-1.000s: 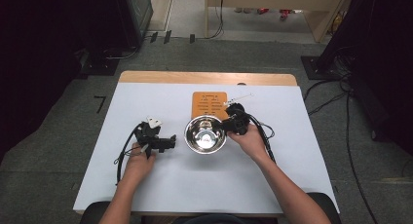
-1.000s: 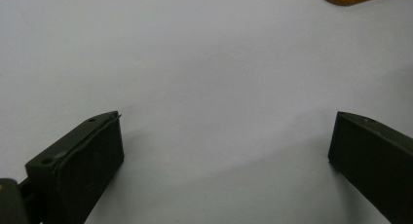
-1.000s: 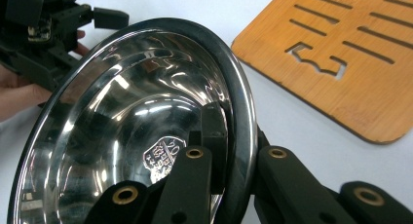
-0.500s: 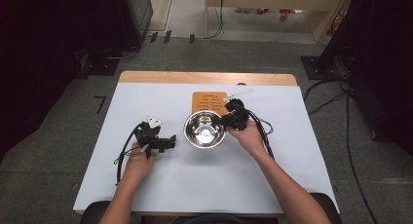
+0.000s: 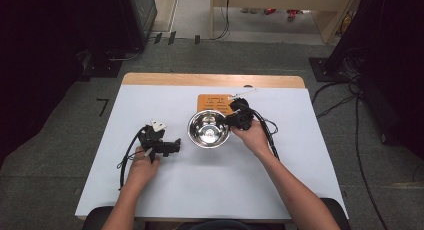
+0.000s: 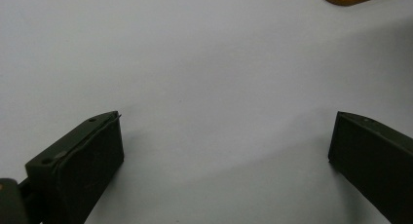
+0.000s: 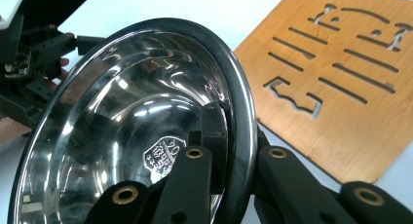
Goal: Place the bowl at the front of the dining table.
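Work surface: a rectangular table [image 5: 165,200] covered with a pale sheet; a strip of bare wood shows along its far edge. The floor around it is grey carpet. Dark equipment stands at the 10 o'clock and 2 o'clock corners of the high view, and loose cables run over the floor at 3 o'clock.

Steel bowl [image 5: 208,129]: near the table centre, slightly toward the far side. It is round and has no long axis. In the high view its mouth faces up. In the right gripper view its polished inside [image 7: 141,131] faces the camera and the rim runs tilted across the picture; whether the base rests on the sheet cannot be told. A stamped mark shows on the bottom of the bowl.

Wooden trivet [image 5: 216,102]: flat on the sheet at 12 o'clock from the bowl, with slots cut through it. The bowl's far rim overlaps its near edge in the high view.

Right gripper [image 5: 235,119]: at 3 o'clock of the bowl. Its jaws are clamped on the bowl's rim, one inside the wall and one outside.

Left gripper [image 5: 172,147]: at 9 o'clock of the bowl, apart from it, pointing toward it. Its jaws stand wide apart over bare sheet, with nothing between them.
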Available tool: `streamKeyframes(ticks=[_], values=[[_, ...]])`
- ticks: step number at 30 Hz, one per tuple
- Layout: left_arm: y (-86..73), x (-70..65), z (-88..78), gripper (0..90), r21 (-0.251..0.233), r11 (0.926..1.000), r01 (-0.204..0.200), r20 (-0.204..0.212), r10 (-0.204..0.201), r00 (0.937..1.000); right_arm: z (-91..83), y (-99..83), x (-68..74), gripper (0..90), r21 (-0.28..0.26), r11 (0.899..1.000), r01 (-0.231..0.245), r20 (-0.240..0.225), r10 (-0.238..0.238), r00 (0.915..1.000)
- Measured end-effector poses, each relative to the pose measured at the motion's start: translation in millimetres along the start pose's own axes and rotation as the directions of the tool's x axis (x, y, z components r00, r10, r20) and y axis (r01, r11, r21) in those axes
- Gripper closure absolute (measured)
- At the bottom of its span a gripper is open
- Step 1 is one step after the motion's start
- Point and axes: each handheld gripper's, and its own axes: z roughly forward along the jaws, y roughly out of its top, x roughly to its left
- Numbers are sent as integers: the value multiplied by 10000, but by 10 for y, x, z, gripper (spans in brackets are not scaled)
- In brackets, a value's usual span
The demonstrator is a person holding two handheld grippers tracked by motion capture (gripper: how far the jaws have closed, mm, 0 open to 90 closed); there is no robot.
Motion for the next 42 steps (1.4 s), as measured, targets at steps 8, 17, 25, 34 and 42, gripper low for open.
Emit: streamKeyframes(ticks=[8, 17, 25, 34, 42], values=[[0, 0, 0, 0, 0, 10000, 1, -1, -1, 10000, -5, 58, -42, 872, -207, 9997, -95, -37, 95, 9999], [0, 0, -1, 0, 5, 10000, 5, 1, -5, 10000, 2, 84, -110, 872, -417, 9986, -334, 215, 343, 9992], [0, 0, -1, 0, 1, 10000, 10, 2, -10, 10000, 15, 109, -183, 872, -704, 9960, -553, 408, 583, 9975], [-1, 0, -1, 0, -2, 10000, 7, 1, -7, 10000, 18, 113, -277, 871, -1153, 9889, -937, 683, 1020, 9924], [-1, 0, -1, 0, 2, 10000, 5, 0, -5, 10000, 47, 113, -338, 869, -1343, 9842, -1154, 914, 1283, 9875]])
